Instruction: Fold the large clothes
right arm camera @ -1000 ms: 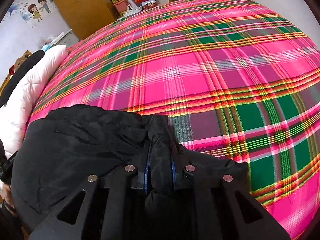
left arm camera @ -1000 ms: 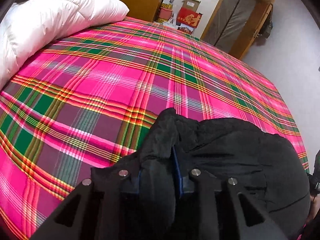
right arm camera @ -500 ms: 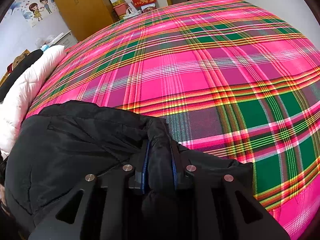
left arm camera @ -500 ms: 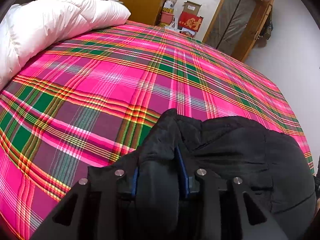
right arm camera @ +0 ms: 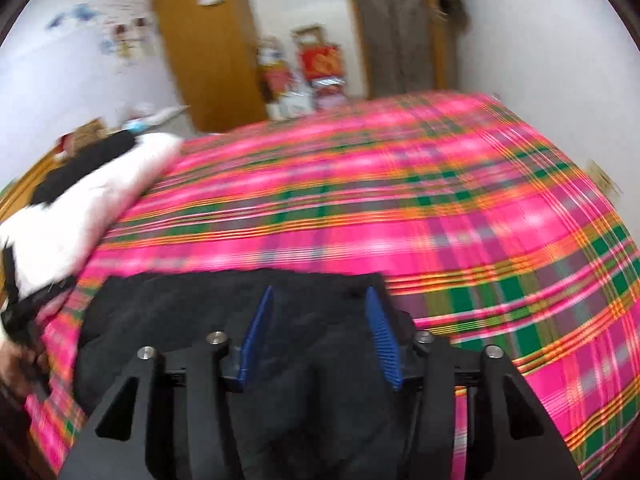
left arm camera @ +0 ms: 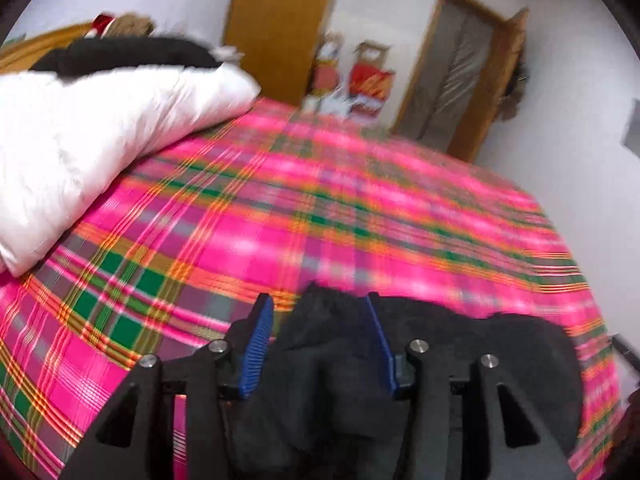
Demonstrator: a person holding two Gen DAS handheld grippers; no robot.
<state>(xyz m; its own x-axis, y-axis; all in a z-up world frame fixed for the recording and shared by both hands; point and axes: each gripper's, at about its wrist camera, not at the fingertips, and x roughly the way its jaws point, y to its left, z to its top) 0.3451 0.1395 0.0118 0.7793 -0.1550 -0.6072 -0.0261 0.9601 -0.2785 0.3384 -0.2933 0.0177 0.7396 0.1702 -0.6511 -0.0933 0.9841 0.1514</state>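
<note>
A bed (left arm camera: 248,224) spread with a pink, green and orange plaid sheet is seen in both views. A puffy white duvet (left arm camera: 100,136) is piled along its left side. A bulky black padded coat (right arm camera: 192,312) is laid at the near edge. Left gripper (left arm camera: 318,330) and right gripper (right arm camera: 318,320) are held over it, jaws spread wide.

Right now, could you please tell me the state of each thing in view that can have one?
Left tool: open, black garment between its pads.
Right tool: open, over the garment.
Black garment: lying on the bed, unclamped.
Plaid bedsheet: spread flat.
White duvet: bunched at the bed's side.
Door: appears ajar.
</note>
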